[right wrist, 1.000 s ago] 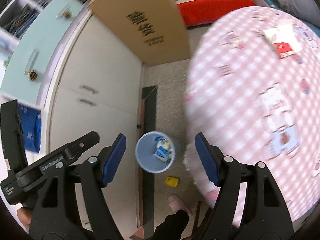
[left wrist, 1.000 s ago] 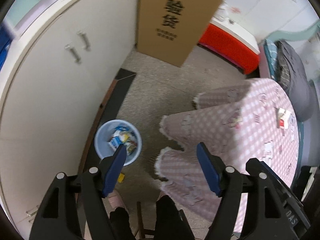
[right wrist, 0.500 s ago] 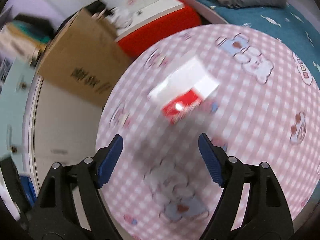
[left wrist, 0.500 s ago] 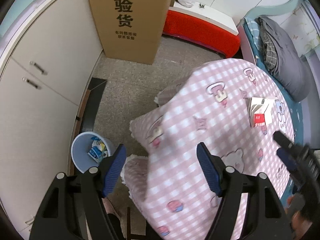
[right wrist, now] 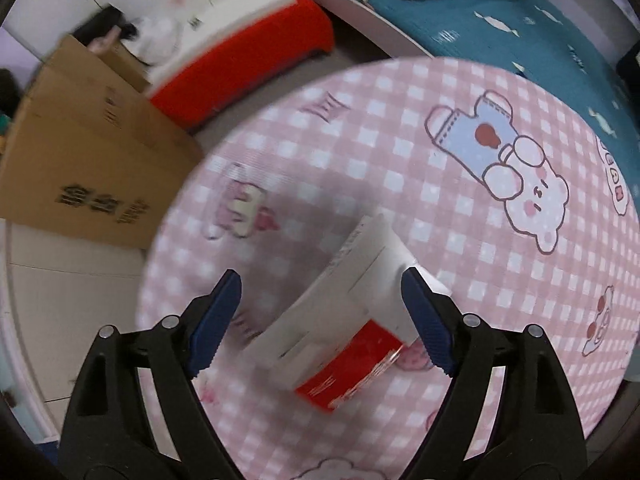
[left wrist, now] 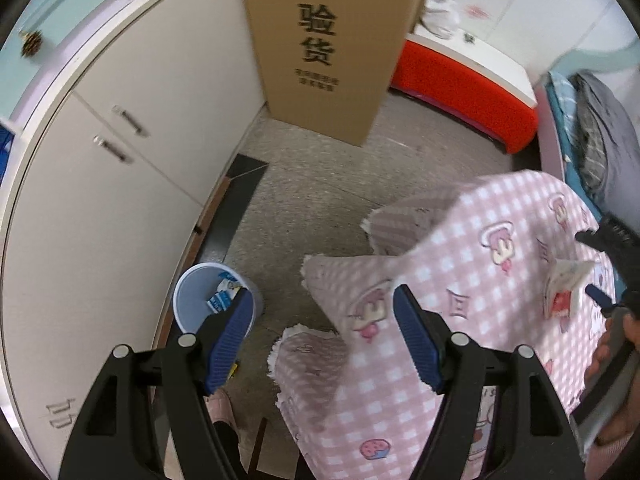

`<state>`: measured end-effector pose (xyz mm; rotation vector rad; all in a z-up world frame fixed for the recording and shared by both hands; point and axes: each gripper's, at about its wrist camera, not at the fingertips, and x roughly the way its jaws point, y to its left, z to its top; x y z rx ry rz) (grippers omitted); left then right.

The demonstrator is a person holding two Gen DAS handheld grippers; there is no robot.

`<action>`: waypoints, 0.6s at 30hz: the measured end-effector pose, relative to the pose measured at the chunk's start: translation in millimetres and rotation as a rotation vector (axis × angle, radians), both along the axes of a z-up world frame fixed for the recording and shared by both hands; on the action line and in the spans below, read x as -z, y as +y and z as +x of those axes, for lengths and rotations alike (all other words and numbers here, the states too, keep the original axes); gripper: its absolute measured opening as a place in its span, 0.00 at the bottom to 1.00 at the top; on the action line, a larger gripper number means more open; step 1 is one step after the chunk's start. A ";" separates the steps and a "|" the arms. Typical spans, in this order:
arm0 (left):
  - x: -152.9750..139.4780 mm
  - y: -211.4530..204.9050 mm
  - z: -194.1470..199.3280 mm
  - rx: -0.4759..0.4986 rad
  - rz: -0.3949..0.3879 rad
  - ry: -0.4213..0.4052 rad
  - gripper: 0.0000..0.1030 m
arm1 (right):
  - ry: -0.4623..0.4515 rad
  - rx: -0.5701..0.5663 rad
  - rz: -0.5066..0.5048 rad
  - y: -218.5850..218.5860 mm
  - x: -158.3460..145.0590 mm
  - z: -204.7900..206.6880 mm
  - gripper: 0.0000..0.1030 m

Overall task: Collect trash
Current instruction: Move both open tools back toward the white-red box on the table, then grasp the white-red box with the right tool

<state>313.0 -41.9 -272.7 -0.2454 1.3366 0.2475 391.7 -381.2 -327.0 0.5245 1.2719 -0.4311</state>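
Right wrist view: right tongs (right wrist: 320, 320) opening wide over 1 red-and-white carton (right wrist: 344, 328) left on the counter (right wrist: 460, 240); left tongs (left wrist: 324, 336) wide, empty; bin (left wrist: 192, 304) already holds scraps.

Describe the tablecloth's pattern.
Pink and white checks with cartoon bears on the tablecloth; clearest in the right wrist view.

A round table (right wrist: 460, 92) under a pink checked cloth (left wrist: 472, 248) carried one white and red carton (right wrist: 352, 320), lying flat near the cloth's middle. The cloth's edge hung in folds toward the grey floor (left wrist: 320, 184). On the floor beside the table stood a bin (left wrist: 200, 300), and beyond the table a tall cardboard box (left wrist: 328, 40).
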 end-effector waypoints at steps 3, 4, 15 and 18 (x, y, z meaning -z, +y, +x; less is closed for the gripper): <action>-1.8 11.8 -6.6 -0.027 0.001 0.000 0.69 | 0.007 -0.046 -0.035 2.9 2.8 1.8 0.78; -1.9 13.0 -8.5 -0.034 0.000 -0.001 0.69 | 0.011 -0.063 -0.038 4.4 3.6 1.9 0.74; 0.7 39.5 -38.0 -0.089 -0.082 -0.006 0.69 | -0.028 -0.187 0.119 4.1 -7.7 -50.5 0.22; 2.4 44.5 -46.1 -0.060 -0.097 -0.016 0.69 | -0.062 -0.245 0.146 22.6 -18.9 -72.5 0.16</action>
